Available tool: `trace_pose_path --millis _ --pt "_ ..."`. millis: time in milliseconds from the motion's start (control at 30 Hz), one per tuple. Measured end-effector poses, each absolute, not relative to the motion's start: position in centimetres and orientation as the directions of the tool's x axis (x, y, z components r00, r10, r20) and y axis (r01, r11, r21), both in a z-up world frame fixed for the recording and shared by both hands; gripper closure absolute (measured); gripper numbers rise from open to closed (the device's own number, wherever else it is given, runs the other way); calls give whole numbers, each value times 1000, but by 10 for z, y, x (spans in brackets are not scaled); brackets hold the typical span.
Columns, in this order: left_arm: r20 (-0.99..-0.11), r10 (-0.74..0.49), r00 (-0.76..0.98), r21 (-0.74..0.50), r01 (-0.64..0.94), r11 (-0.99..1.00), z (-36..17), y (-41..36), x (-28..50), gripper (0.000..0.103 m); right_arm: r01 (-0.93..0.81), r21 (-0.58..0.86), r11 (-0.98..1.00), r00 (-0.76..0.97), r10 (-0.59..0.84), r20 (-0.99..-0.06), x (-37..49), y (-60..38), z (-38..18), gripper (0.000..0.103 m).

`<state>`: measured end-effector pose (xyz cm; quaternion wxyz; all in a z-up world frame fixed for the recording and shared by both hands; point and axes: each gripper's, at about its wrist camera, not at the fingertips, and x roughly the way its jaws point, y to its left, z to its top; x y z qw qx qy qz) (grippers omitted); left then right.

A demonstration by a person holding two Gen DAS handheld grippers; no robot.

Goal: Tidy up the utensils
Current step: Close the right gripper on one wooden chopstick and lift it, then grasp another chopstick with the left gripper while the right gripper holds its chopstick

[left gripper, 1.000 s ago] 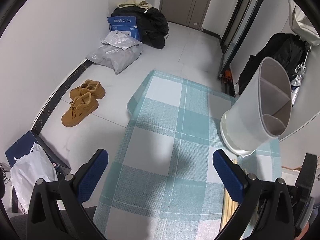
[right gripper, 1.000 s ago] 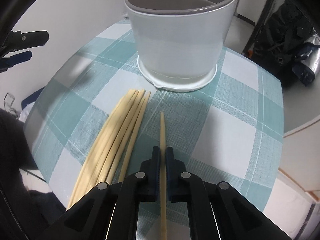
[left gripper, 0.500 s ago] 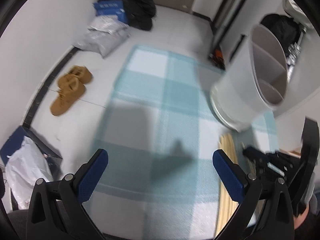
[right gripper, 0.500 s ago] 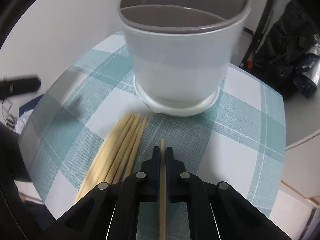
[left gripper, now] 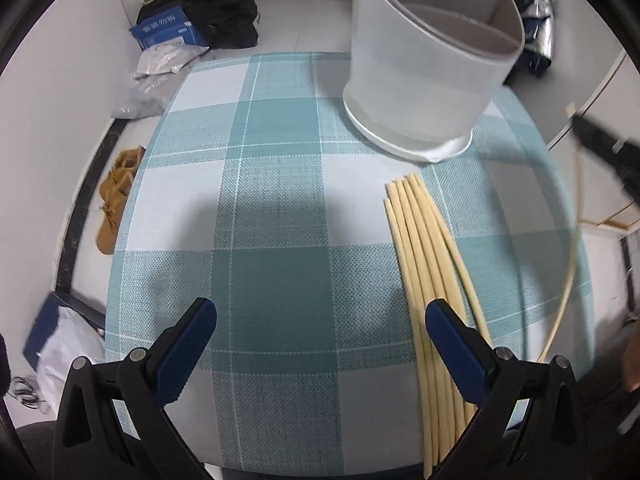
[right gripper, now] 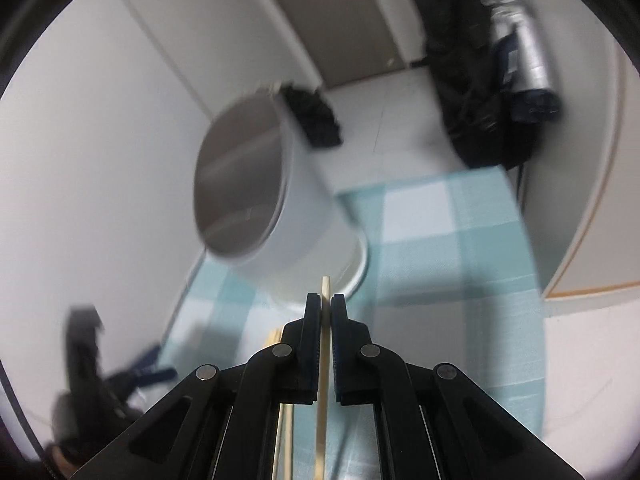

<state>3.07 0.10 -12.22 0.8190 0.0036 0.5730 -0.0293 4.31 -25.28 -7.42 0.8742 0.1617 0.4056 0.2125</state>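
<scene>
A white divided utensil holder (left gripper: 424, 72) stands at the far side of the teal checked tablecloth (left gripper: 272, 208). Several pale chopsticks (left gripper: 424, 280) lie in a bundle in front of it. My left gripper (left gripper: 320, 340) hangs open above the cloth with nothing between its blue pads; its right finger is over the bundle's near end. My right gripper (right gripper: 326, 304) is shut on a single chopstick (right gripper: 326, 284), held off the table and tilted toward the blurred holder (right gripper: 256, 200). In the left wrist view that gripper (left gripper: 608, 148) shows blurred at the right edge with the chopstick (left gripper: 572, 240) hanging from it.
On the floor to the left lie tan shoes (left gripper: 116, 208), grey parcels (left gripper: 156, 80), a blue box (left gripper: 168, 32) and a black bag (left gripper: 224, 16). A white bag (left gripper: 64, 344) sits near the table's left corner. Dark clothing (right gripper: 472, 80) hangs beyond the table's far right.
My right gripper has lifted its chopstick off the cloth and rolled, so the holder now looks tilted. My left gripper has moved in over the table toward the bundle and the holder.
</scene>
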Motion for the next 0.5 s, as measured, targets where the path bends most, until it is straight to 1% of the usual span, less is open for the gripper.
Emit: trace_pose_path --millis 133,267,400,500 --pt "-956 -41 292 -33 32 999 -133 3 31 1 -200 509 837 611 512 -603 42 -279 -62 99" --pt "-962 -51 269 -50 11 999 -136 9 36 1 -189 537 822 612 527 -590 53 -272 -65 99" --pt "-968 -47 247 -52 -12 999 -136 17 39 1 -186 539 822 621 523 -584 50 -267 -67 99" --pt "-972 -40 233 -37 14 999 -137 15 40 1 -188 540 820 624 525 -579 63 -266 -79 99"
